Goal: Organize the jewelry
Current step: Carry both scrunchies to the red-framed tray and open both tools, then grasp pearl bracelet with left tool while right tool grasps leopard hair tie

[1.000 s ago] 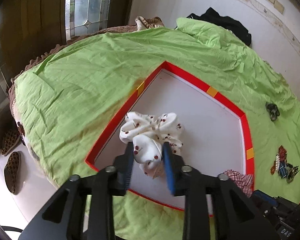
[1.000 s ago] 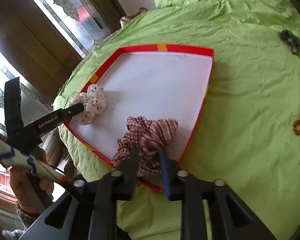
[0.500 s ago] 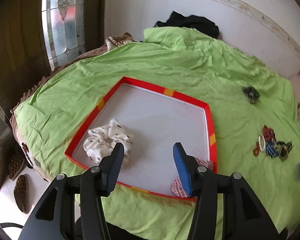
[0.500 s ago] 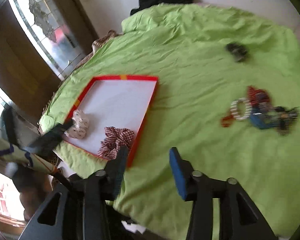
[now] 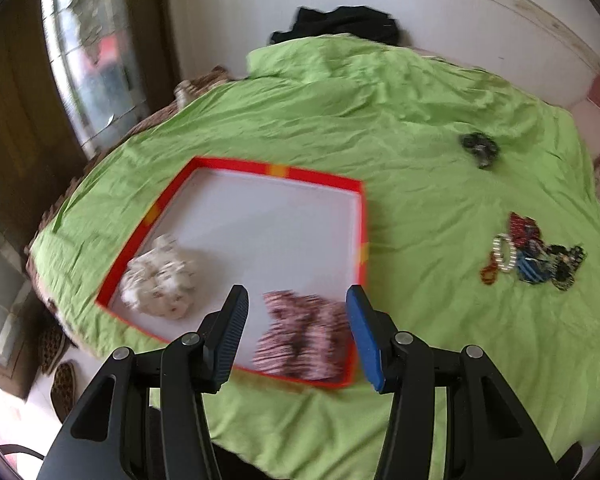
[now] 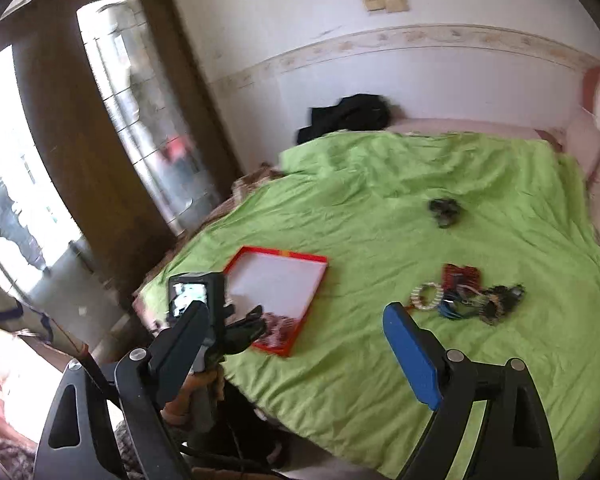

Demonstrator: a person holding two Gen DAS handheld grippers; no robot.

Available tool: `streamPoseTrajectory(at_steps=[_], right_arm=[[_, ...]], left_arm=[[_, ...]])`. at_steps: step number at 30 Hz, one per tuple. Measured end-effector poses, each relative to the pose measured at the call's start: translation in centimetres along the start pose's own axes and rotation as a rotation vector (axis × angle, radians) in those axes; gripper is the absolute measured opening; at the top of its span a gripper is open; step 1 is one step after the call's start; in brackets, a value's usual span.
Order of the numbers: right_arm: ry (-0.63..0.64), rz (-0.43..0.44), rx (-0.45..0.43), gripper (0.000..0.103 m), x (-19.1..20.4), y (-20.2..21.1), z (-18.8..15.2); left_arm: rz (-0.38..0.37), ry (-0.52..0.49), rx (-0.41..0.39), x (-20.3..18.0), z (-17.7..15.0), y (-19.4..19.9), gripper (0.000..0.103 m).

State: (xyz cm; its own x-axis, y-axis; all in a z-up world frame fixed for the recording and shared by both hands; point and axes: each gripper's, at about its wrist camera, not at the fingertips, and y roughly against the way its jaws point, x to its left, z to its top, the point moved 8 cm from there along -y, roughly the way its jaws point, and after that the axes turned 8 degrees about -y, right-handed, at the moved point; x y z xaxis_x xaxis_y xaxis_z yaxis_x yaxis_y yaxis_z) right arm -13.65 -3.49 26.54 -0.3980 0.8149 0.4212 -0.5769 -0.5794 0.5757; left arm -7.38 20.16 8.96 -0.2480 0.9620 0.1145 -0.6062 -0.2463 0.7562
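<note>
Green bedspread [image 5: 400,128] covers the bed where we work, with a white wall behind it and a dark garment [image 6: 348,114] heaped at the far edge. Our landmark is the red-rimmed tray [image 5: 276,169], lying flat on the spread toward the door side.

Inside the tray, a white dotted scrunchie [image 5: 160,280] rests in the near corner by the door-side rim, and a plaid scrunchie [image 5: 304,336] lies in the other near corner, against the rim. Both are blurred in our left view.

Beyond the tray, well apart from it on the side away from the door, we see a cluster of jewelry [image 6: 466,294]: a pearl bracelet [image 5: 505,254], red and blue pieces and dark ones, all touching or overlapping. Farther back from the tray sits a small dark hair piece [image 6: 444,208], alone on the spread.

Our left gripper [image 5: 298,330] hangs above the tray's near edge, jaws apart, nothing between them. Our right gripper [image 6: 296,350] has just been opening, its jaws spread wide and bare.
</note>
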Motion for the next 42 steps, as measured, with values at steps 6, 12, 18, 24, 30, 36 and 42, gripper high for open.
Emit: streamPoseTrajectory(at_steps=[6,12,18,24,30,36,42], right_arm=[[-0.107,0.068,0.076,0.092,-1.9,-0.7,0.2],[-0.135,0.082,0.126,0.092,-4.1,-1.2,-1.7],[-0.184,0.007,0.101,0.094,-11.2,-3.9,-3.0],[-0.397,-0.196,0.195,0.084,-26.4,-10.6,-6.8],[-0.427,-0.318,0.146,0.061,-34.0,-13.7,-7.1],[-0.424,-0.294,0.066,0.061,-36.2,-14.9,-5.4],[-0.379,-0.344,0.051,0.061,-37.2,-17.6,-3.9]], left_arm=[[-0.034,-0.116,-0.036,-5.8,0.9,0.7,0.05],[-0.061,-0.141,-0.027,-8.4,1.3,0.0,0.05],[-0.118,-0.163,-0.026,-11.3,1.8,-1.1,0.05],[-0.185,-0.237,-0.01,-15.2,1.8,-4.4,0.05],[-0.298,-0.276,0.052,-18.9,3.3,-9.0,0.05],[-0.422,-0.265,0.131,-22.7,5.8,-13.8,0.049],[-0.51,-0.29,0.197,-25.3,7.2,-17.5,0.048]])
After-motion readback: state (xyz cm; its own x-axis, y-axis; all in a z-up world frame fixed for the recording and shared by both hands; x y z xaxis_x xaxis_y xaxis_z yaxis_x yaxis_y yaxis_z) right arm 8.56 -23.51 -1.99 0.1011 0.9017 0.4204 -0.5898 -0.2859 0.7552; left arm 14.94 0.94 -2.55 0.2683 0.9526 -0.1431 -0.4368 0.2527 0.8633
